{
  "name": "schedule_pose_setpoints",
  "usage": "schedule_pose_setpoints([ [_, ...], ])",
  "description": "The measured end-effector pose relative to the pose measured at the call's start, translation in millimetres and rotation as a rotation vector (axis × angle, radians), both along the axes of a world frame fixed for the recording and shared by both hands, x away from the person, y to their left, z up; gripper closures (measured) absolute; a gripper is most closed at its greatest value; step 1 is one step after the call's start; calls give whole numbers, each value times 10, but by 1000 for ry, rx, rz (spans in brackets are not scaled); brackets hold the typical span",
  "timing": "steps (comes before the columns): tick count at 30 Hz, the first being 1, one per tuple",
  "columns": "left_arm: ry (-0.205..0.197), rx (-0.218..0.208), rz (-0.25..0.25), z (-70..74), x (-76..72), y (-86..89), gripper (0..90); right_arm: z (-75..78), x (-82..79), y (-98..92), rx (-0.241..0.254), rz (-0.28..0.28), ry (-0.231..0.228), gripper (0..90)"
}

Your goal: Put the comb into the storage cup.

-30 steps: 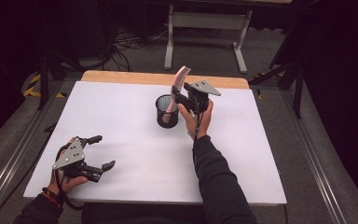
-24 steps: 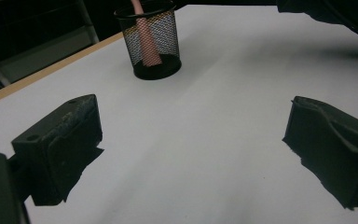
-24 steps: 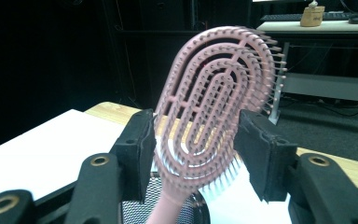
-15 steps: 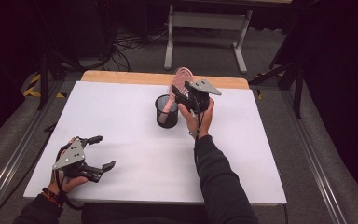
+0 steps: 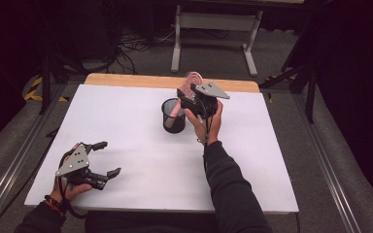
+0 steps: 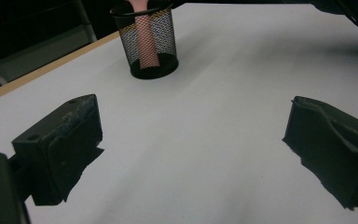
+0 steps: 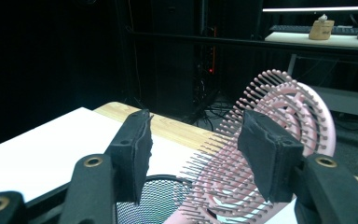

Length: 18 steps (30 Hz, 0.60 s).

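Note:
A pink hairbrush (image 5: 193, 77) stands handle-down in a black mesh cup (image 5: 174, 116) at the back middle of the white table. My right gripper (image 5: 187, 94) hovers just above the cup at the brush head. In the right gripper view its jaws have just been opening around the brush (image 7: 289, 102): the bristles sit between them, with a clear gap to the left pad (image 7: 137, 149). My left gripper (image 5: 109, 158) rests open near the front left with nothing between its jaws. The left gripper view shows the cup (image 6: 151, 42) far ahead with the pink handle (image 6: 144, 44) inside.
A white sheet (image 5: 141, 145) covers the table, and a wooden strip (image 5: 126, 80) shows along its far edge. Beyond that edge are a grey metal stand (image 5: 213, 22) and cables on the floor. A rail (image 5: 9, 170) runs along the left side.
The right gripper's jaws have spread wider around the brush head, and more of the pink head shows above the cup. The left gripper has stayed put.

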<state>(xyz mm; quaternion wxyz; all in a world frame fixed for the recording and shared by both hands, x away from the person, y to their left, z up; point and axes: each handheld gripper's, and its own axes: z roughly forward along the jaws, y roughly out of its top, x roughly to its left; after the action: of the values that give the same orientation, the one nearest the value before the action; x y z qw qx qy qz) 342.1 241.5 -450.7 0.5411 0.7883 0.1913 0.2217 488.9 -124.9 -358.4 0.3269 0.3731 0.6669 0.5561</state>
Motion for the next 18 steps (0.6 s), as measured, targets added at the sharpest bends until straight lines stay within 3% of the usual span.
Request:
schedule_pose_setpoints([
  [18,2,16,0,-4,1,-13,50,109,-129,-62,-35,15,-42,402],
])
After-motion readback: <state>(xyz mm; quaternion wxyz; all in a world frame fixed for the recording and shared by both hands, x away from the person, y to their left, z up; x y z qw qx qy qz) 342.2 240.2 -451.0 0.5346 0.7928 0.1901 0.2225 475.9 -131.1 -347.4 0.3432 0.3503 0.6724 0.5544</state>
